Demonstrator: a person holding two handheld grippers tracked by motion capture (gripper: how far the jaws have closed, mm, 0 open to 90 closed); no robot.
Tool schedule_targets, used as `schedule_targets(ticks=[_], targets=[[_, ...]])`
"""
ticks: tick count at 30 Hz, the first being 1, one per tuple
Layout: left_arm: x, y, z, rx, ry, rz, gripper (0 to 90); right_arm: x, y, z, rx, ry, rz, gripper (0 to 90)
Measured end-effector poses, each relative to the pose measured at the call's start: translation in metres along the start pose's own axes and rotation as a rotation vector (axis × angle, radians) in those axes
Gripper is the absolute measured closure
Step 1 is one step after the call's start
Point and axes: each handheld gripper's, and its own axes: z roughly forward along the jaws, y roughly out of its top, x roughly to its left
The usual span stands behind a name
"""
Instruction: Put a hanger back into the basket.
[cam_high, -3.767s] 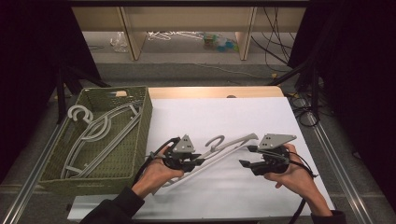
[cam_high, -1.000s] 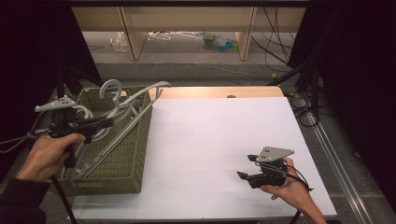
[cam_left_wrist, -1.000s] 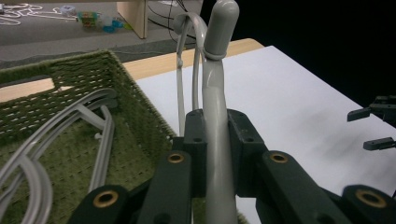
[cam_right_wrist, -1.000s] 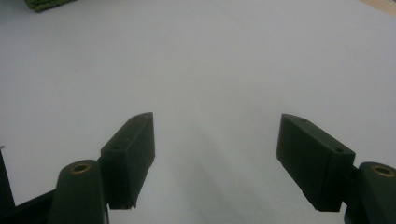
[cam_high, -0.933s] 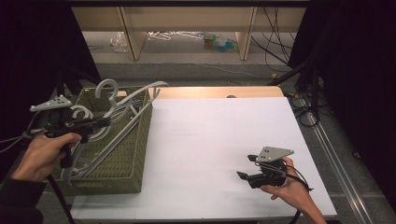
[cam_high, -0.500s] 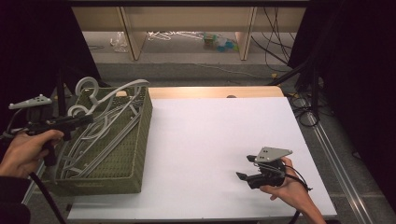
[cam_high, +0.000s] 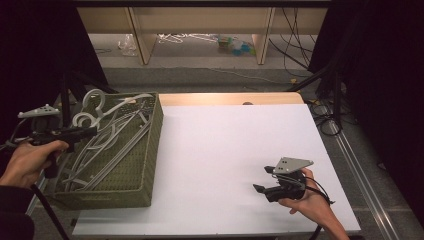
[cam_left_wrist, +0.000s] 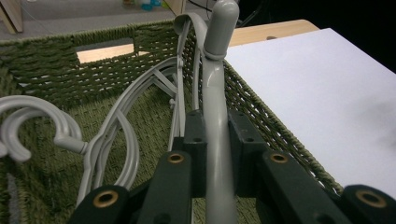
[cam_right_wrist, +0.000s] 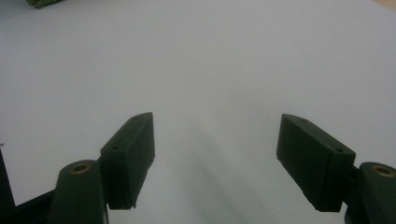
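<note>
A basket (cam_high: 135, 175) is sitting at the left edge of the tabletop (cam_high: 230, 150), with several hangers (cam_high: 107, 145) lying inside it and their hooks rising toward its far left corner. The left gripper (cam_left_wrist: 212, 133) is hovering over the basket's left side, its fingers (cam_left_wrist: 194, 135) closing on either side of one hanger's arm (cam_left_wrist: 212, 98), which is reaching up past the basket's far wall. The right gripper (cam_high: 260, 189) is resting low at the near right of the tabletop, well apart from the basket, with its fingers (cam_right_wrist: 133, 144) standing spread over bare surface.

High view overlooks table (cam_high: 235, 150); gripper views close.
</note>
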Motion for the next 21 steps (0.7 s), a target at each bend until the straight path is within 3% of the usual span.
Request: schedule_targets(ticks=[5, 12, 17, 21], targets=[[0.006, 0.003, 0.013, 0.012, -0.007, -0.019, 78.7, 0.000, 0.000, 0.000, 0.000, 0.003, 0.001, 28.6], [0.021, 0.006, 0.013, 0.038, -0.037, -0.028, 78.7, 0.000, 0.000, 0.000, 0.004, 0.005, 0.001, 28.6], [0.032, 0.001, 0.014, 0.044, -0.024, -0.025, 78.2, 0.001, 0.001, 0.000, 0.007, 0.011, -0.005, 28.6], [0.037, -0.007, 0.018, 0.087, 0.032, -0.003, 78.1, 0.001, 0.000, 0.001, 0.012, 0.012, -0.001, 28.6]])
